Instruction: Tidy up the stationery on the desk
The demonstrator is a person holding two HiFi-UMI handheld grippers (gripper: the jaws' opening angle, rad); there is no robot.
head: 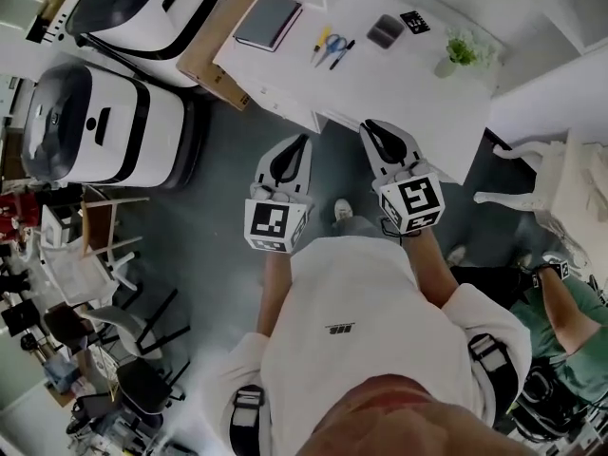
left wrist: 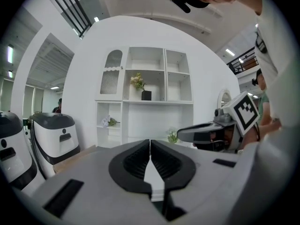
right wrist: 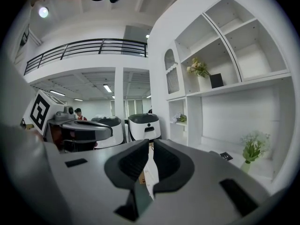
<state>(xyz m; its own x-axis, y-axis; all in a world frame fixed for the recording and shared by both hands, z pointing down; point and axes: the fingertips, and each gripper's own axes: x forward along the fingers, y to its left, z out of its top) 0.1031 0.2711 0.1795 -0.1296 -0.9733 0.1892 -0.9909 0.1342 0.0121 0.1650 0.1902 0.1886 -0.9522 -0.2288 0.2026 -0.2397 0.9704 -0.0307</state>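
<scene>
On the white desk (head: 399,93) lie a dark grey notebook (head: 269,22), a few pens with blue-handled scissors (head: 330,47) and a small grey case (head: 385,30). Both grippers are held short of the desk's near edge, above the grey floor. My left gripper (head: 306,141) is shut and empty, with its tips meeting (left wrist: 150,142). My right gripper (head: 366,124) is also shut with nothing in it (right wrist: 151,144), and it reaches just over the desk's front edge. Each gripper view shows the other gripper alongside.
A small potted plant (head: 458,53) and a black marker tag (head: 415,21) sit at the desk's far right. Two large white-and-black machines (head: 100,126) and a cardboard box (head: 214,50) stand left of the desk. A white chair (head: 532,174) and another person (head: 570,321) are on the right. White shelving (left wrist: 145,78) lies ahead.
</scene>
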